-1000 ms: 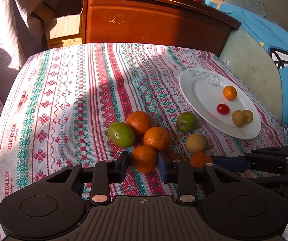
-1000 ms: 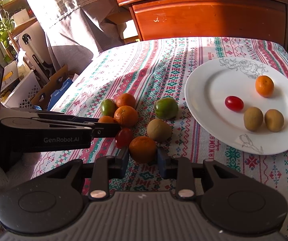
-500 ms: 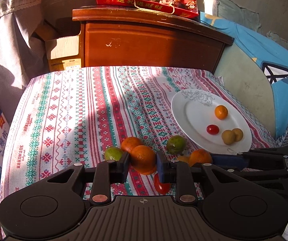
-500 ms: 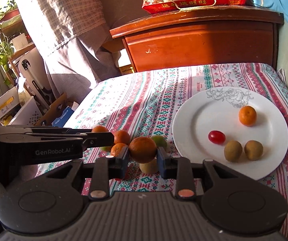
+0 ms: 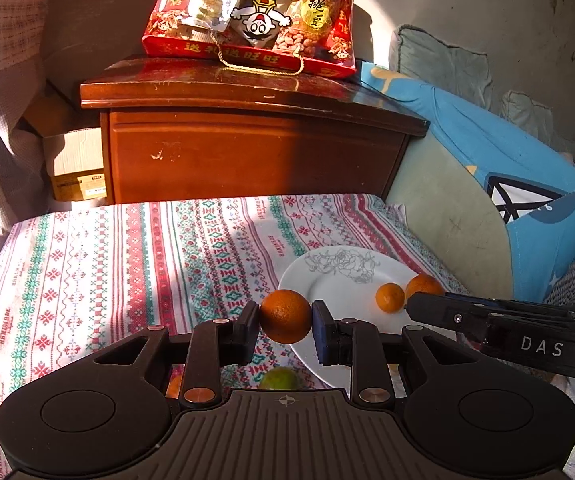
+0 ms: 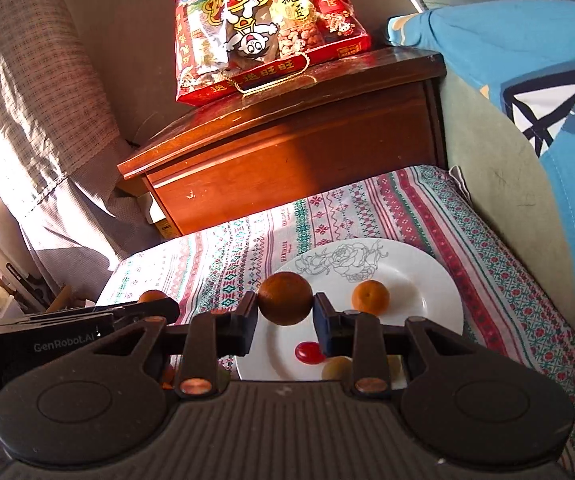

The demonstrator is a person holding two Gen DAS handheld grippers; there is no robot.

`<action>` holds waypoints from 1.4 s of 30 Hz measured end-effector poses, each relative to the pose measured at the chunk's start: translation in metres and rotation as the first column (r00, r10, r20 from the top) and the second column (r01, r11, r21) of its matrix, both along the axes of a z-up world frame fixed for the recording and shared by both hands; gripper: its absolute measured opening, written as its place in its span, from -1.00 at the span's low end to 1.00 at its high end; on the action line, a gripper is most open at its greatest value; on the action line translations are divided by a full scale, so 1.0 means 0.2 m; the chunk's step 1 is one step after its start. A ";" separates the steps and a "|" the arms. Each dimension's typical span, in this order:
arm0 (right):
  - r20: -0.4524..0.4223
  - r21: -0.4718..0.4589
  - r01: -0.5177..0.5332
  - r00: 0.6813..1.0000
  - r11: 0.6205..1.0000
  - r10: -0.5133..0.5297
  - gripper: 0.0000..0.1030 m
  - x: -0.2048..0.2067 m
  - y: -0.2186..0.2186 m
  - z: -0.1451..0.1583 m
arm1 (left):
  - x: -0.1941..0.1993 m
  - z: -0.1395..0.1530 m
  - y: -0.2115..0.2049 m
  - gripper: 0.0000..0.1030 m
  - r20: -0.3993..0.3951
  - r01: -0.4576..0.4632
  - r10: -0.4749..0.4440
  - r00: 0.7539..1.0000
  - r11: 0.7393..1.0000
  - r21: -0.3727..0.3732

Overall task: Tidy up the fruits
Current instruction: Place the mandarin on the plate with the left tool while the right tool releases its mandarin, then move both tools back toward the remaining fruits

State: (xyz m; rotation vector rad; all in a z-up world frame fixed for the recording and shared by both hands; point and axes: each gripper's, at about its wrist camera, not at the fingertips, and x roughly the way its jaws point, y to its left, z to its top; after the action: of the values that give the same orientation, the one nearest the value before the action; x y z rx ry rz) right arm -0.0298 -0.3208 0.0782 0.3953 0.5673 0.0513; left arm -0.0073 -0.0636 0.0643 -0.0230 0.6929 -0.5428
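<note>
Both oranges have left the surface. Your left hand-held gripper (image 5: 286, 322) clamps one orange (image 5: 285, 315), your right hand-held gripper (image 6: 285, 310) another (image 6: 285, 298), both raised near the plate (image 6: 427, 280); placing remains.

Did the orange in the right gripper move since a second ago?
Yes. The orange was sitting on the striped tablecloth; now the right gripper holds it up over the white plate's left edge.

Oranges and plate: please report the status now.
Left tool shut on one orange, right tool shut on another orange. Plate ahead, partly filled. Nothing in the way.
</note>
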 end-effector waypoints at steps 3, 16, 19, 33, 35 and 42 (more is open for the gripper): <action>-0.037 0.029 0.065 0.997 0.997 -0.064 -0.41 0.02 -0.06 -0.04 | 0.04 -0.01 -0.06 -0.51 -0.009 0.003 -0.003 1.000 1.000 -0.002; -0.152 0.055 0.178 0.974 0.983 -0.168 -0.41 0.06 -0.13 -0.17 | 0.17 -0.16 -0.27 -0.51 -0.058 0.042 -0.040 0.997 0.999 0.035; -0.165 0.051 0.191 0.970 0.980 -0.180 -0.41 0.07 -0.14 -0.19 | 0.20 -0.20 -0.31 -0.51 -0.073 0.048 -0.045 0.996 0.998 0.040; -0.111 0.087 0.188 0.978 0.978 -0.178 -0.31 0.05 -0.16 -0.14 | 0.20 -0.13 -0.31 -0.27 -0.050 0.035 -0.031 0.998 0.997 0.068; -0.104 0.072 0.174 0.981 0.982 -0.166 -0.31 0.04 -0.14 -0.13 | 0.19 -0.09 -0.29 -0.27 -0.054 0.029 -0.026 0.998 0.997 0.066; -0.083 0.045 0.095 0.992 0.995 -0.091 -0.30 0.03 -0.06 -0.11 | 0.15 0.00 -0.15 -0.26 -0.069 -0.002 0.006 0.998 0.998 0.057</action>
State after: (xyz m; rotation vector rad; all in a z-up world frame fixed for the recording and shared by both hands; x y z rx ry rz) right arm -0.0239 -0.3325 0.0564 0.4723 0.6274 -0.0401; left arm 0.0226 -0.0942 0.0652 0.0103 0.7758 -0.5202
